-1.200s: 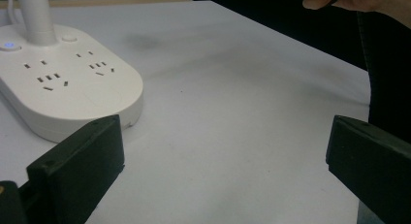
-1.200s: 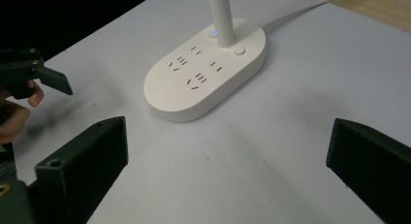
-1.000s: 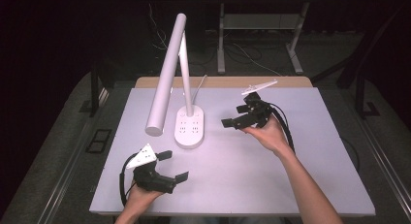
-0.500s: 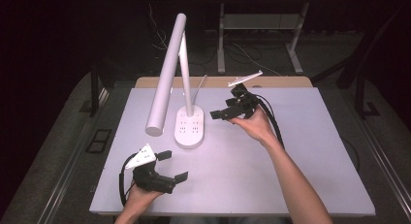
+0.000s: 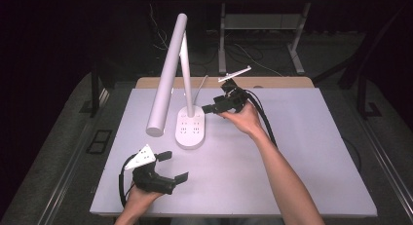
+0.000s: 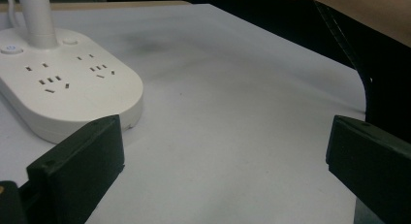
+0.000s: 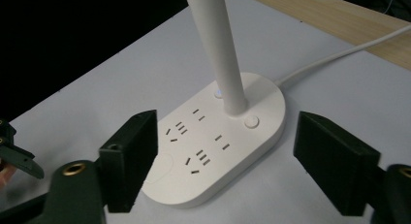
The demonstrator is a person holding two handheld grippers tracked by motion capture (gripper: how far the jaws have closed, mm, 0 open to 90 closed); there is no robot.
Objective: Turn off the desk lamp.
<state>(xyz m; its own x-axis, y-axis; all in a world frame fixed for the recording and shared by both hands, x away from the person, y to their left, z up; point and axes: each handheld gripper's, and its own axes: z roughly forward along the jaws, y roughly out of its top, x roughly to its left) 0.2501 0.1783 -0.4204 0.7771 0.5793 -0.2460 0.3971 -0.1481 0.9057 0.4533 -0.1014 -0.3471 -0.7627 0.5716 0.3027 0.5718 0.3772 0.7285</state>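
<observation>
While my right gripper (image 5: 210, 108) hovers just right of the lamp base (image 5: 190, 130), its jaws have just been closing, nothing between them yet. My left gripper (image 5: 176, 167) rests near the base's front, jaws wide and empty. That base stands on the table (image 5: 302, 176), toward its back-left.

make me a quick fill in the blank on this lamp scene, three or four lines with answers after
The desk lamp has a base coloured ____.
The top of the base carries buttons and rows of power ____.
The right hand-held gripper has its jaws ____, pointing at the base.
The left hand-held gripper holds ____ between its jaws.

Missing words: white; sockets; open; nothing
</observation>
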